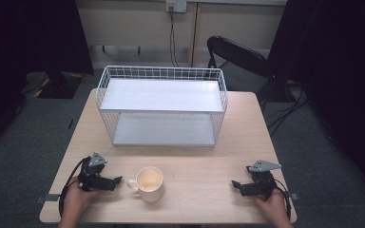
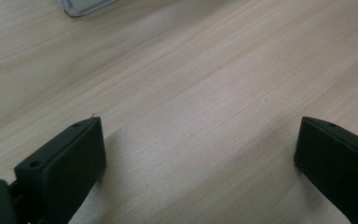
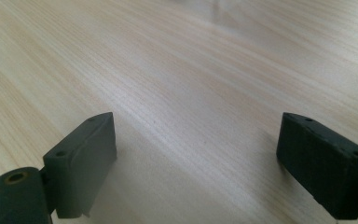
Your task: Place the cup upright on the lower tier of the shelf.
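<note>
The left tongs (image 1: 116, 181) and right tongs (image 1: 236, 185) rest released on the pale wooden surface (image 1: 199, 166). One cream ceramic mug (image 1: 148, 184) stands just beside the left tongs. Behind it stands one white wire two-tier rack (image 1: 163, 105), with one black chair (image 1: 237, 61) on the grey floor (image 1: 38, 118) beyond.

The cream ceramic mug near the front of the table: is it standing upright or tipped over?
Upright. The cream ceramic mug shows its round mouth facing up, its handle sticking out sideways, on the light wooden table.
</note>
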Tool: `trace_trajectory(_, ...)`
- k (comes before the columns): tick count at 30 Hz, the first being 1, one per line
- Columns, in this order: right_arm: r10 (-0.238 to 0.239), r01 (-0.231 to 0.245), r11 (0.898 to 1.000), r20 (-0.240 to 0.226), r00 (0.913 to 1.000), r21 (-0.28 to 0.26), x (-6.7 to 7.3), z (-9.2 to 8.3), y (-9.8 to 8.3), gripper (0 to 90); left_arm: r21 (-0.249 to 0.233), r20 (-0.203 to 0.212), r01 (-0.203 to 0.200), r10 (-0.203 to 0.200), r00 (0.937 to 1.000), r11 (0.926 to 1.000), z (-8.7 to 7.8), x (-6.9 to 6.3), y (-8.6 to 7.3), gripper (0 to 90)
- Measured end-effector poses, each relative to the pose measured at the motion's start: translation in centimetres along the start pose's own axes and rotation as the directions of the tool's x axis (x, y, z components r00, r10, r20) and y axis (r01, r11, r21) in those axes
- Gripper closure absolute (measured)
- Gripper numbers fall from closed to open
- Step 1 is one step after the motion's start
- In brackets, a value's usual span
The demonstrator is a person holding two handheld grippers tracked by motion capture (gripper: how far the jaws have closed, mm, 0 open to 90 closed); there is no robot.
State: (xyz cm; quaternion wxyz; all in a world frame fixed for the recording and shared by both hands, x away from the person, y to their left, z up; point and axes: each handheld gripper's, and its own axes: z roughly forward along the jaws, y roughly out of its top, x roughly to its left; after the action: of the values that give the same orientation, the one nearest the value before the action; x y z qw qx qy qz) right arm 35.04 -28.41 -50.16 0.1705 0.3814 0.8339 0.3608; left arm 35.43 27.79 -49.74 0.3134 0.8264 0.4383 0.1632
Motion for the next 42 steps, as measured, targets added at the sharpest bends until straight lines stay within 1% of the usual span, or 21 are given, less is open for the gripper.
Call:
trace_trajectory(3, 0.0, 0.0, 1.0, -0.002, 1.0, 0.002, 0.0, -0.1, 0.0, 11.4, 0.018, 0.003, 0.008, -0.008, 1.0, 0.9998, -0.2, -0.1, 0.2, 5.4)
trace_trajectory(5, 0.0, 0.0, 1.0, -0.003, 1.0, 0.002, 0.0, -0.1, -0.1, 11.4, 0.023, 0.007, -0.002, 0.001, 1.0, 0.9997, -0.3, -0.1, 0.3, 10.0)
trace_trajectory(7, -0.002, 0.002, 1.0, -0.003, 1.0, 0.001, 0.0, -0.1, -0.1, 11.4, 0.023, -0.011, 0.009, -0.009, 0.9999, 0.9997, -0.5, -0.1, 0.5, 15.6)
trace_trajectory(9, -0.002, 0.002, 1.0, -0.004, 1.0, 0.001, 0.0, -0.1, -0.1, 11.4, 0.017, -0.02, 0.003, -0.002, 0.9998, 0.9998, -0.7, -0.2, 0.6, 15.8)
trace_trajectory(10, -0.002, 0.002, 1.0, -0.005, 1.0, 0.0, 0.0, -0.1, -0.1, 11.3, -0.009, 0.0, -0.026, 0.026, 0.9997, 0.9996, -1.4, -0.3, 0.9, 14.9)
trace_trajectory(12, -0.001, 0.001, 1.0, -0.006, 1.0, 0.001, 0.0, -0.1, -0.1, 11.3, -0.028, 0.01, -0.007, 0.007, 0.9999, 0.9996, -2.0, -0.4, 1.3, 15.0)
trace_trajectory(13, -0.001, 0.001, 1.0, -0.006, 1.0, 0.001, 0.0, -0.1, -0.1, 11.3, -0.033, 0.014, -0.006, 0.007, 0.9999, 0.9994, -2.4, -0.5, 1.5, 15.3)
trace_trajectory(14, -0.001, 0.001, 1.0, -0.006, 1.0, 0.001, 0.0, -0.1, -0.1, 11.3, -0.042, 0.025, -0.015, 0.016, 0.9996, 0.999, -2.7, -0.5, 1.6, 15.4)
trace_trajectory(15, -0.001, 0.001, 1.0, -0.006, 1.0, 0.001, 0.0, -0.1, -0.1, 11.3, -0.041, 0.04, -0.012, 0.014, 0.9991, 0.9991, -3.1, -0.6, 1.8, 15.4)
trace_trajectory(17, -0.003, 0.003, 1.0, -0.008, 1.0, 0.001, -0.1, -0.1, -0.1, 11.3, -0.041, 0.032, -0.02, 0.021, 0.9993, 0.999, -3.4, -0.8, 2.0, 16.1)
trace_trajectory(18, -0.002, 0.002, 1.0, -0.009, 1.0, 0.001, -0.1, -0.1, -0.1, 11.3, -0.038, 0.043, -0.024, 0.026, 0.9987, 0.999, -3.7, -0.8, 2.1, 16.3)
trace_trajectory(20, -0.003, 0.003, 1.0, -0.009, 1.0, 0.001, -0.1, -0.1, -0.1, 11.3, -0.015, 0.073, -0.045, 0.046, 0.9963, 0.9989, -4.3, -1.3, 2.5, 17.1)
trace_trajectory(21, -0.004, 0.004, 1.0, -0.009, 1.0, 0.001, -0.1, -0.1, -0.1, 11.3, -0.004, 0.069, -0.05, 0.05, 0.9964, 0.9987, -4.4, -1.5, 2.7, 16.8)
trace_trajectory(22, -0.004, 0.004, 1.0, -0.01, 0.9999, 0.001, -0.1, -0.1, -0.1, 11.3, -0.002, 0.083, -0.047, 0.047, 0.9955, 0.9989, -4.6, -1.5, 2.8, 16.7)
trace_trajectory(23, -0.005, 0.005, 1.0, -0.01, 0.9999, 0.001, -0.1, -0.1, -0.1, 11.3, -0.002, 0.083, -0.047, 0.047, 0.9955, 0.9989, -4.6, -1.5, 2.8, 17.4)
trace_trajectory(24, -0.005, 0.005, 1.0, -0.01, 0.9999, 0.001, -0.1, -0.1, -0.1, 11.3, -0.006, 0.11, -0.028, 0.029, 0.9935, 0.9996, -4.8, -1.6, 3.0, 18.0)
trace_trajectory(25, -0.005, 0.005, 1.0, -0.011, 0.9999, 0.001, -0.1, -0.1, -0.1, 11.3, -0.004, 0.118, -0.021, 0.021, 0.9928, 0.9998, -4.9, -1.7, 3.2, 18.7)
trace_trajectory(31, -0.005, 0.005, 1.0, -0.01, 0.9999, 0.001, -0.1, -0.1, -0.1, 11.3, -0.024, 0.123, -0.02, 0.023, 0.9921, 0.9995, -5.3, -2.0, 4.1, 18.8)
trace_trajectory(35, -0.005, 0.005, 1.0, -0.01, 0.9999, 0.001, -0.1, -0.1, -0.1, 11.3, -0.037, 0.136, -0.03, 0.035, 0.99, 0.9988, -5.6, -2.4, 4.7, 19.1)
trace_trajectory(39, -0.005, 0.005, 1.0, -0.01, 0.9999, 0.001, -0.1, -0.1, -0.1, 11.3, -0.051, 0.147, -0.044, 0.051, 0.9878, 0.9977, -5.9, -2.9, 5.5, 19.5)
trace_trajectory(42, -0.005, 0.005, 1.0, -0.011, 0.9999, 0.0, -0.1, -0.1, -0.1, 11.3, -0.066, 0.153, -0.066, 0.075, 0.9854, 0.9956, -6.2, -3.6, 6.3, 19.5)
